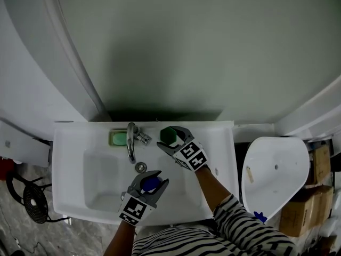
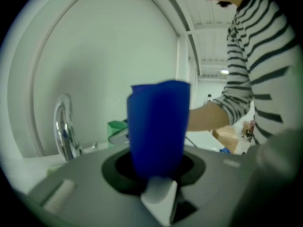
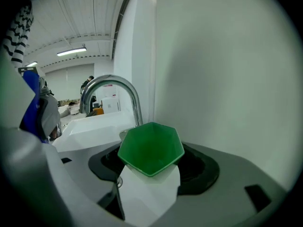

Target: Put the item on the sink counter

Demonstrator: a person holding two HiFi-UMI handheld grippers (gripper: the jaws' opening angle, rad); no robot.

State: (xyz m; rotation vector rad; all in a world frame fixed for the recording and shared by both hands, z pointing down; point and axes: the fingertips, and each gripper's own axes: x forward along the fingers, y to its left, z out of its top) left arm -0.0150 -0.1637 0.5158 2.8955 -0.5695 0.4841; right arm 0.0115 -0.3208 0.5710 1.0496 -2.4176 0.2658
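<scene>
My left gripper (image 1: 151, 182) is shut on a blue cup (image 1: 151, 184) and holds it over the front of the sink basin (image 1: 101, 185). In the left gripper view the blue cup (image 2: 158, 126) stands upright between the jaws. My right gripper (image 1: 170, 138) is shut on a green six-sided cup (image 1: 169, 135) at the back rim of the sink counter (image 1: 213, 135), right of the faucet (image 1: 131, 141). Seen from the right gripper view, the green cup (image 3: 151, 148) shows its open mouth, with the faucet (image 3: 111, 86) behind it and the blue cup (image 3: 31, 100) far left.
A green soap dish (image 1: 118, 138) lies on the counter left of the faucet. The drain (image 1: 140, 167) sits mid-basin. A wall rises right behind the sink. A white toilet (image 1: 274, 169) and cardboard boxes (image 1: 303, 207) stand to the right.
</scene>
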